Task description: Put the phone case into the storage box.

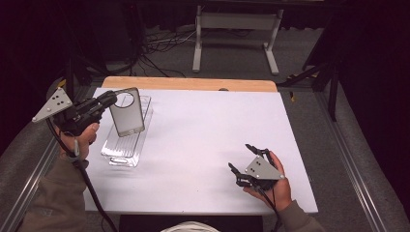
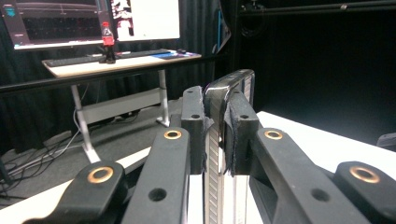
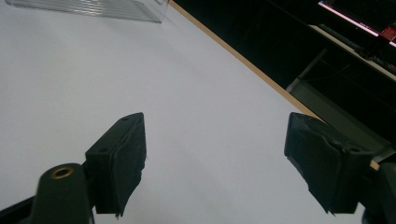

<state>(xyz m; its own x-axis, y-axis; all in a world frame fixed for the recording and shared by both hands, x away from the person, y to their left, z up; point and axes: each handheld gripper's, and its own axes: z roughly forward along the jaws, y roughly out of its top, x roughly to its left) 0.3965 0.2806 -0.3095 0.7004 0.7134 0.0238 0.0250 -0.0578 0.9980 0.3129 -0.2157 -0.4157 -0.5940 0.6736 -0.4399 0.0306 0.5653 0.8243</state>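
Left tongs (image 1: 110, 99): clamped on flat grey panel (image 1: 127, 112), round hole, above ribbed clear tray (image 1: 123, 145) | right tongs (image 1: 242, 157): spread wide, right of tray

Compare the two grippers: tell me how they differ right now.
The left gripper is shut on the grey panel, held upright above the clear tray; the right gripper is open and holds nothing. The left one is raised at the table's left edge; the right sits low near the front right. Both are black, two-jawed and hand-held.
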